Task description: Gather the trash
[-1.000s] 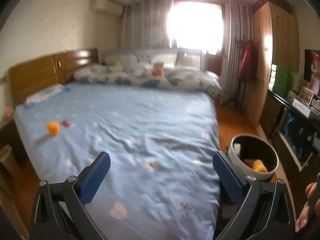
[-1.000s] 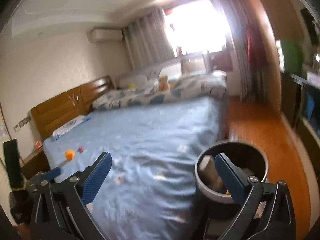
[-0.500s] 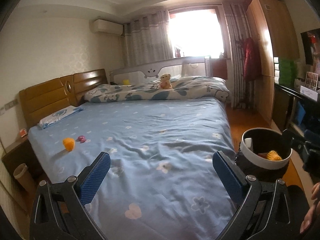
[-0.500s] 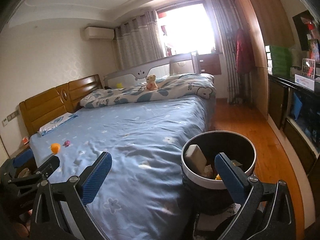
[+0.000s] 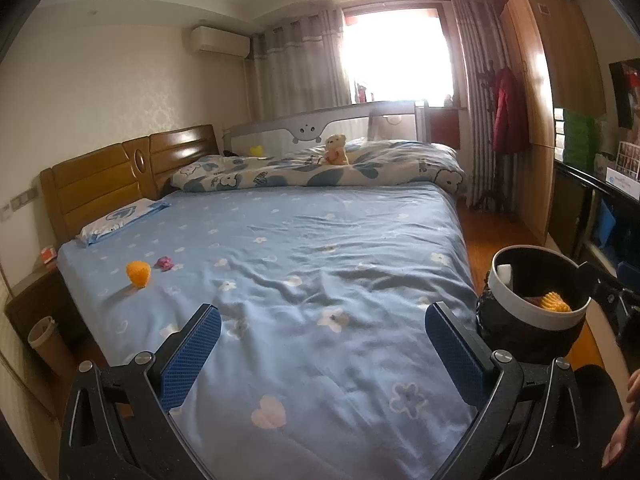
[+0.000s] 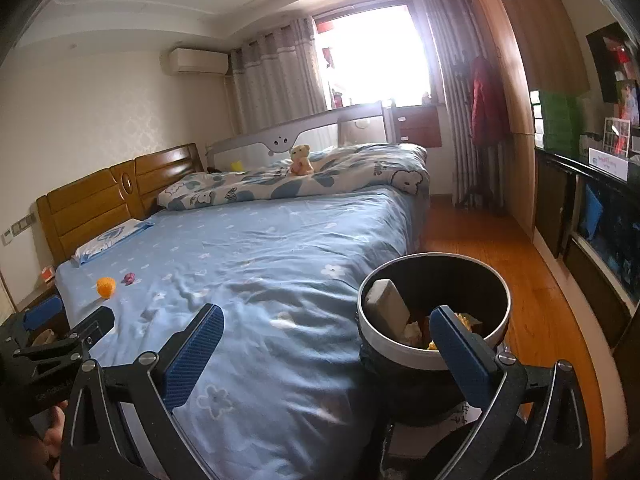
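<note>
Left wrist view: orange trash [image 5: 138, 273] lies well beyond left tongs [image 5: 322, 350].

No text reads clearly; faint lettering on the left claw [image 6: 66, 326] stays illegible.

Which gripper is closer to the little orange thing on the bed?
Left. The left gripper is on the side of the bed where the orange thing lies; the right gripper is over by the trash bin, farther away.
</note>
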`<state>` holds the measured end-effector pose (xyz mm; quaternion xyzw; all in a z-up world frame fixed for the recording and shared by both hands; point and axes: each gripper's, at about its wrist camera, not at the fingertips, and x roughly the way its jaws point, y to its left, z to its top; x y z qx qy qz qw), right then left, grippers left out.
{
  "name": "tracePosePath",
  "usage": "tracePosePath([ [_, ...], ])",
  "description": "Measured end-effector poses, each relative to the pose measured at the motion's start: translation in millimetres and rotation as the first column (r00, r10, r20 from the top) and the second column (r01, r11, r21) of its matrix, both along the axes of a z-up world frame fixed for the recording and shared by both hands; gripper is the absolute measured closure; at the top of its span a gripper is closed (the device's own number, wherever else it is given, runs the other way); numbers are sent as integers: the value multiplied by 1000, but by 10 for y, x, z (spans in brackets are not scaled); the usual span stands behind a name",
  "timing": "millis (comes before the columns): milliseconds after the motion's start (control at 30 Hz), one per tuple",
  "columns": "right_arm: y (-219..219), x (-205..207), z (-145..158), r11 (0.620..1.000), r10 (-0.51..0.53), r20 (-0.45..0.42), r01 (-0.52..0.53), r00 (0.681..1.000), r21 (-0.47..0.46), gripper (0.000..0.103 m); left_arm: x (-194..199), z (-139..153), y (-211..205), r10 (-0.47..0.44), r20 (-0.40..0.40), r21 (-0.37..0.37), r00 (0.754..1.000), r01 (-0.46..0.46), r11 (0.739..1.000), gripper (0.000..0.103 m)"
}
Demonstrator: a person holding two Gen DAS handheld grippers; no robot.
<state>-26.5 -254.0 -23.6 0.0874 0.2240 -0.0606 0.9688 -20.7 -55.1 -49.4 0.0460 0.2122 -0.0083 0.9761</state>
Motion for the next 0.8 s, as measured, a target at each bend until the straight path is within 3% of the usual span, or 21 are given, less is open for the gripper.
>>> tracePosePath([
  [800, 8, -32, 40, 1000, 0, 6, 0, 1000, -9, 0, -42, -37, 37, -21, 8, -1, 1000, 21, 1000, 0],
])
